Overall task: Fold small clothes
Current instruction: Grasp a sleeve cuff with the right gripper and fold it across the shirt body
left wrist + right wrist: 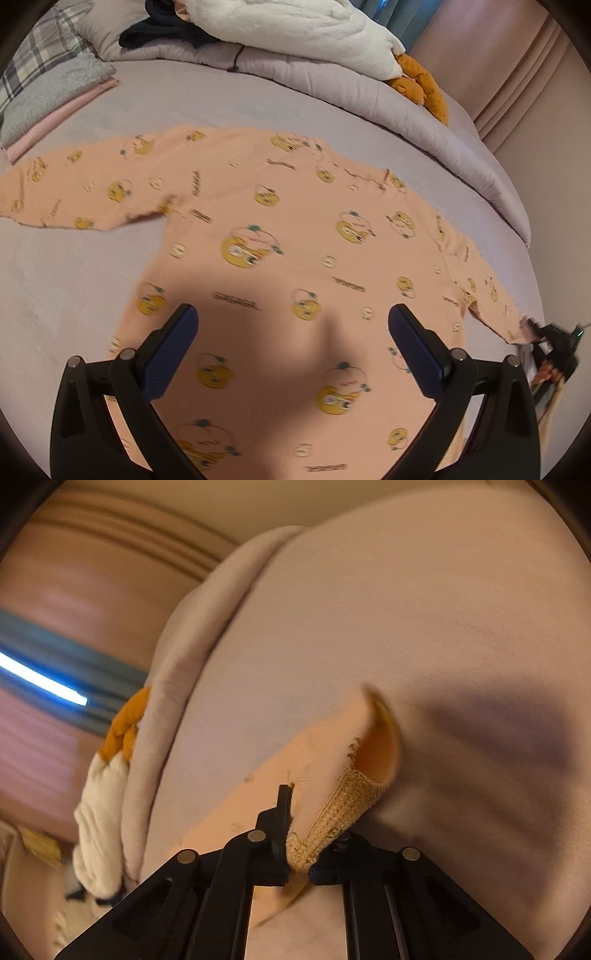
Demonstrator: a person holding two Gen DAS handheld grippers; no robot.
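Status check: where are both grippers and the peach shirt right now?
Left gripper open, hovering over peach shirt spread flat on bed. Right gripper shut on sleeve cuff. Nothing lying on the shirt.

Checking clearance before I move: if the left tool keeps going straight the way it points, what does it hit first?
Most likely the peach shirt, spread flat on the bed. The left tool is open and points down at the shirt's body, nothing between.

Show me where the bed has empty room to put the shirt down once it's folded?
Bare bed sheet lies below the peach shirt's spread sleeve, left of its body. A strip runs between the shirt and the rolled duvet. Folded stack and plush toy crowd the far corners.
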